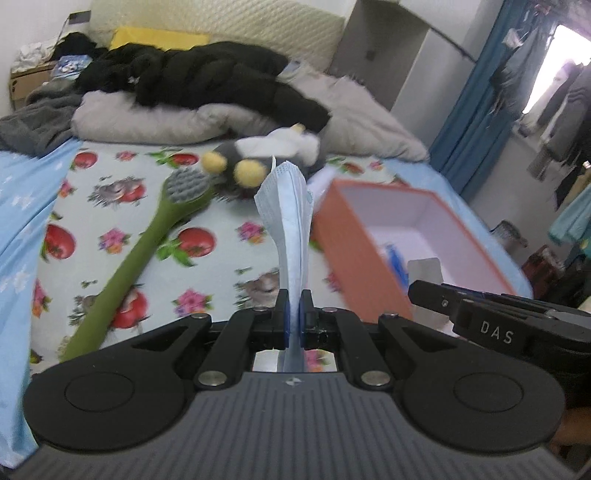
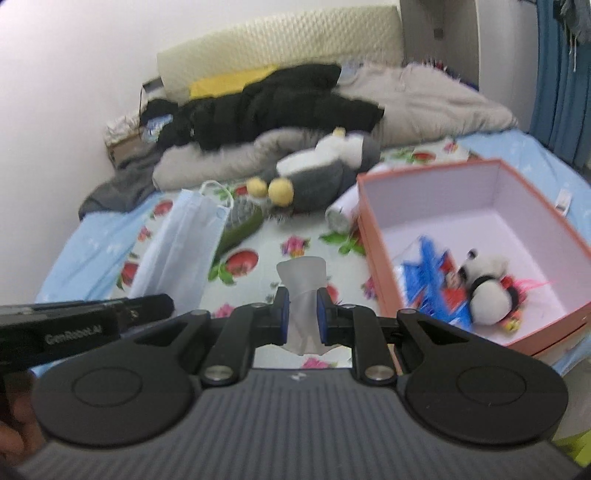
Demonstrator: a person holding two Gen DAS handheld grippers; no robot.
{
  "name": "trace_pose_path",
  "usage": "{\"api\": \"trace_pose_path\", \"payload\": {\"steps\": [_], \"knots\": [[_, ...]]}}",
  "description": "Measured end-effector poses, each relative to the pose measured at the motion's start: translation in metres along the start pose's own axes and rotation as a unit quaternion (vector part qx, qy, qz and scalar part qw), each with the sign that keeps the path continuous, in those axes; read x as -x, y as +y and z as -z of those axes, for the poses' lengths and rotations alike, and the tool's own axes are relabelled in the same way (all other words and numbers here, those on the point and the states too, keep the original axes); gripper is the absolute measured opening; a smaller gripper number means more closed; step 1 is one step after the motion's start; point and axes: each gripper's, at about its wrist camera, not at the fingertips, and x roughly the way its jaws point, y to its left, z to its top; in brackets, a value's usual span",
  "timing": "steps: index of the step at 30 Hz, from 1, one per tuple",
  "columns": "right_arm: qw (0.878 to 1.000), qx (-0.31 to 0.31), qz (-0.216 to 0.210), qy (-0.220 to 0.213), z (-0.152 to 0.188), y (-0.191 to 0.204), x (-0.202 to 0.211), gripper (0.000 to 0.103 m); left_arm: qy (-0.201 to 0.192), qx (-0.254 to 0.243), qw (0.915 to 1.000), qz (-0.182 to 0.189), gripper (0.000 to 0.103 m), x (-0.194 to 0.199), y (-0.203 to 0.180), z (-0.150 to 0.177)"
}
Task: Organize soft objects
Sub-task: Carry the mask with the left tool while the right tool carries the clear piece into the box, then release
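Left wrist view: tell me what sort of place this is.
Most likely a bedroom: a bed with a fruit-print sheet, a padded headboard with a black jacket dumped on grey bedding, and clothes hanging by the window.

Each unit, left gripper (image 1: 294, 308) and right gripper (image 2: 303, 308), has a grey ribbed housing with a small logo at its front edge. Two black rounded lobes, each with a shallow circular recess, flank the housing. Black linkage arms pivot on silver round-head fasteners. The fingers (image 1: 282, 314) are black with blue pads on the inner faces. White lettering marks the sides: "DAS" on the right unit, "GenRobot.AI" on the left unit.
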Motion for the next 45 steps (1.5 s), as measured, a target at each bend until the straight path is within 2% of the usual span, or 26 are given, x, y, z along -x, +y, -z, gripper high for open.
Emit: {"api": "trace_pose_path", "payload": {"steps": [9, 14, 21, 29, 35, 45], "knots": [[0.998, -0.011, 0.014, -0.053, -0.018, -0.042, 0.062, 0.019, -0.031, -0.025, 0.9984, 0.041, 0.006, 0.017, -0.08, -0.015], [0.997, -0.033, 0.027, -0.066, -0.017, -0.072, 0.087, 0.019, -0.027, -0.041, 0.997, 0.06, 0.006, 0.017, -0.121, -0.019], [0.995, -0.063, 0.047, -0.062, -0.01, -0.115, 0.109, 0.02, -0.006, -0.066, 0.9943, 0.084, 0.006, 0.008, -0.173, -0.016], [0.993, -0.095, 0.057, -0.049, -0.014, -0.154, 0.093, 0.02, 0.025, -0.084, 0.9917, 0.094, 0.006, -0.035, -0.207, -0.029], [0.991, -0.107, 0.066, -0.038, -0.024, -0.181, 0.067, 0.02, 0.053, -0.092, 0.9903, 0.089, 0.006, -0.096, -0.216, -0.052], [0.988, -0.132, 0.085, 0.002, -0.046, -0.232, -0.008, 0.02, 0.104, -0.096, 0.9864, 0.084, 0.006, -0.201, -0.222, -0.082]]}}
